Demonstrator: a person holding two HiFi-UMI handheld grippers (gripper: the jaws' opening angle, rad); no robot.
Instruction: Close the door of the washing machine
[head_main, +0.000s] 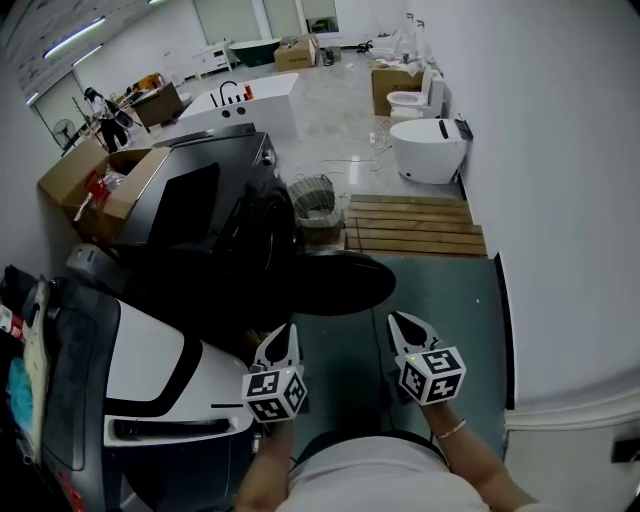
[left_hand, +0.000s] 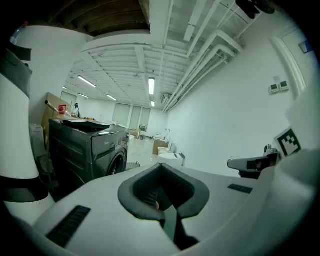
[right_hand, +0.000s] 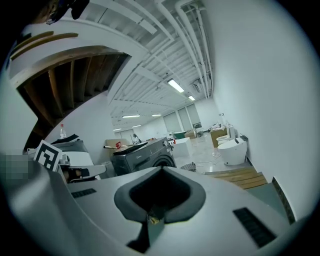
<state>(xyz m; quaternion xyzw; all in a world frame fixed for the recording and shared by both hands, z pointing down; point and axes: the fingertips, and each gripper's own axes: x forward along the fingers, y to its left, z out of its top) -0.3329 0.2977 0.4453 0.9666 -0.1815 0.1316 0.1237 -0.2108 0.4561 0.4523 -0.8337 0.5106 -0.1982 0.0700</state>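
We hold the left gripper (head_main: 288, 335) and the right gripper (head_main: 402, 325) low in the centre of the frame, each with its jaws pressed together on nothing. Just above them, the dark washing machine (head_main: 235, 225) stands with its round door (head_main: 340, 285) swung open, clear of both grippers.

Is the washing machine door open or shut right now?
Open: the round dark door stands swung out from the front of the washing machine.
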